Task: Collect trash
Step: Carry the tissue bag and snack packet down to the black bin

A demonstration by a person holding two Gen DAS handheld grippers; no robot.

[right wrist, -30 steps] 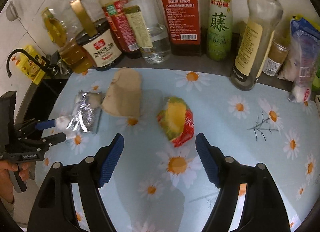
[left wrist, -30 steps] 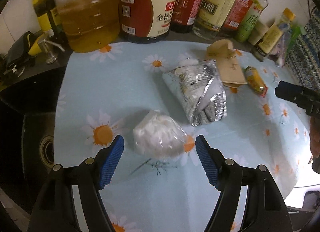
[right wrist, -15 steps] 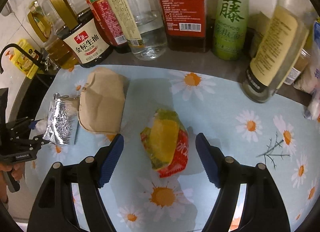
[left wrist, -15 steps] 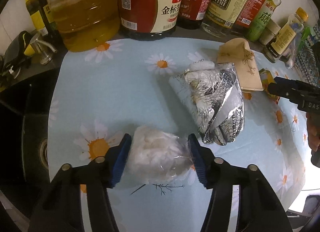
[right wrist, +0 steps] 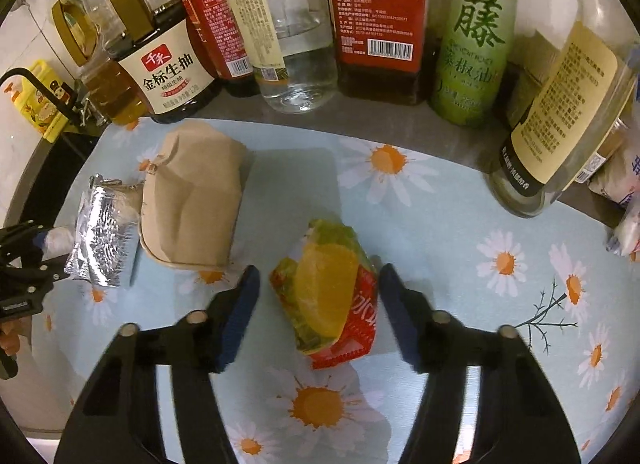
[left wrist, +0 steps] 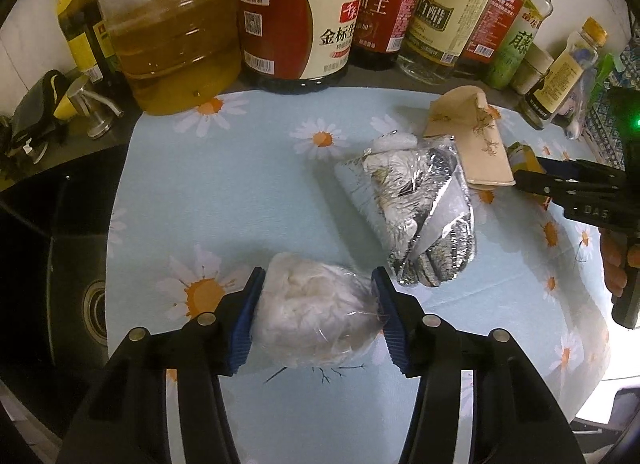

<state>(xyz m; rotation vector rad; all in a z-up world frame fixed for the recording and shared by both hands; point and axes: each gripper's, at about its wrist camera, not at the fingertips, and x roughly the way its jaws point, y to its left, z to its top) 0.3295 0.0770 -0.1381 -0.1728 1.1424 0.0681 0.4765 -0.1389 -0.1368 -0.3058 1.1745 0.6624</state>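
The left gripper (left wrist: 318,310) clamps a clear plastic bag of white wadding (left wrist: 314,314) near the front of the daisy-print blue tablecloth (left wrist: 224,192). The right gripper (right wrist: 318,306) stands wide, its blue pads flanking but not touching a crumpled yellow-and-red snack wrapper (right wrist: 330,294). A silver foil packet (left wrist: 416,220) and a brown paper pouch (right wrist: 194,200) lie farther back.

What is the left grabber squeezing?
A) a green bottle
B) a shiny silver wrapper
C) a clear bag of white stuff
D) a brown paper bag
C: the left gripper has both blue pads pressed on the clear bag of white stuff; the silver wrapper lies apart.
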